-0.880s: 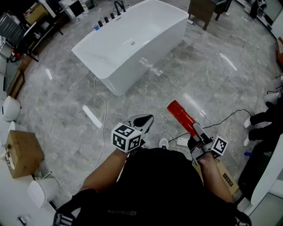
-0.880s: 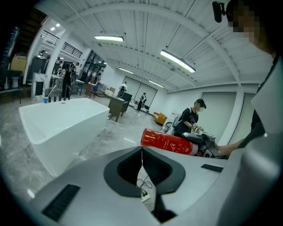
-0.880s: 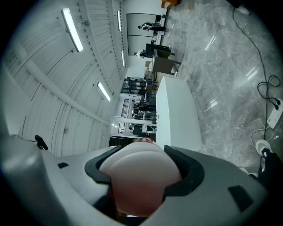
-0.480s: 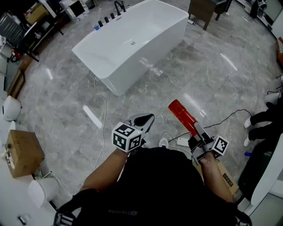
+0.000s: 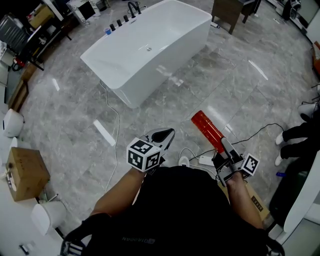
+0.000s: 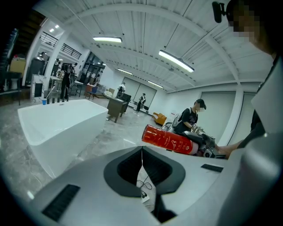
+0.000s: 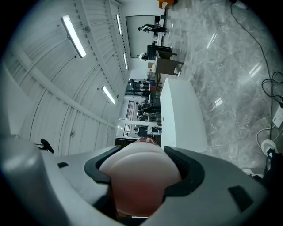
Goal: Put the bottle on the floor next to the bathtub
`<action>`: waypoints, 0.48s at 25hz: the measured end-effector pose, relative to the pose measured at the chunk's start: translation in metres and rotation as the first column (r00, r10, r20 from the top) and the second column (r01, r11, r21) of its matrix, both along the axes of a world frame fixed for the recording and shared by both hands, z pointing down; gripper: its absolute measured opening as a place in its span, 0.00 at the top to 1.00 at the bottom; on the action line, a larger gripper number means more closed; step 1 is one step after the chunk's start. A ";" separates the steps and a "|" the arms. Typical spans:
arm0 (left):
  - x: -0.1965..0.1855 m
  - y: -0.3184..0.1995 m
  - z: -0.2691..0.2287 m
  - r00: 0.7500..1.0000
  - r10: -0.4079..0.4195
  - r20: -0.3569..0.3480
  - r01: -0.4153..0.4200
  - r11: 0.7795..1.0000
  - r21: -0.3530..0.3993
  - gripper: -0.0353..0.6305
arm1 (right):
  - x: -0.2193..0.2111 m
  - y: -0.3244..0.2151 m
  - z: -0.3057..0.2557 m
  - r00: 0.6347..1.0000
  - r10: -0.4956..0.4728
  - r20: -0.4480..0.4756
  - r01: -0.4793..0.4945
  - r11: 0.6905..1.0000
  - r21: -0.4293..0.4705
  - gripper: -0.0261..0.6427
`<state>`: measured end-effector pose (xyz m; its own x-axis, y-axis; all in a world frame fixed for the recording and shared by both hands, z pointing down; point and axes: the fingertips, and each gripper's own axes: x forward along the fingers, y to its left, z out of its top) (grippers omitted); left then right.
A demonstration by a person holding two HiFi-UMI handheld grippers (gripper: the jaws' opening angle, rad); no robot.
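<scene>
A red bottle (image 5: 207,131) lies tilted in the air, held at its lower end by my right gripper (image 5: 226,152), whose jaws are shut on it. In the right gripper view the bottle (image 7: 141,183) fills the gap between the jaws. In the left gripper view the red bottle (image 6: 170,140) shows sideways to the right. My left gripper (image 5: 164,137) is shut with nothing in it, held low in front of the body. The white bathtub (image 5: 150,47) stands ahead on the grey marble floor, well beyond both grippers; it also shows as the white bathtub (image 6: 57,123) and the bathtub (image 7: 179,114).
A white power strip (image 5: 206,160) and cables lie on the floor just ahead of my feet. A cardboard box (image 5: 25,172) sits at the left, a wooden cabinet (image 5: 231,11) behind the tub. Another person's legs (image 5: 297,137) stand at the right. People sit and stand in the background.
The right gripper and the red bottle have drifted very slightly right and down. The left gripper has stayed put.
</scene>
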<state>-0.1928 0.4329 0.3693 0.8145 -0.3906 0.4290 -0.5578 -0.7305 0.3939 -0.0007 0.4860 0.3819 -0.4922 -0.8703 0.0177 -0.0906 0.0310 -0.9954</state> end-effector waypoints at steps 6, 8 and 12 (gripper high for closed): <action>0.017 0.004 -0.001 1.000 0.005 0.012 -0.005 1.000 0.012 0.92 | 0.015 0.003 0.001 1.000 -0.012 0.004 0.012 1.000 -0.012 0.49; 0.023 0.004 -0.004 1.000 0.000 0.015 0.000 1.000 0.025 0.92 | 0.019 0.003 0.002 1.000 -0.021 0.002 0.021 1.000 -0.016 0.49; 0.037 0.006 -0.008 1.000 -0.014 0.020 0.014 0.999 0.038 0.92 | 0.034 0.004 0.002 0.999 -0.034 -0.013 0.034 0.999 -0.014 0.49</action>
<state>-0.1562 0.4388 0.3610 0.8000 -0.4184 0.4301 -0.5758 -0.7368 0.3544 0.0335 0.4902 0.3836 -0.5208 -0.8529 0.0363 -0.1024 0.0203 -0.9945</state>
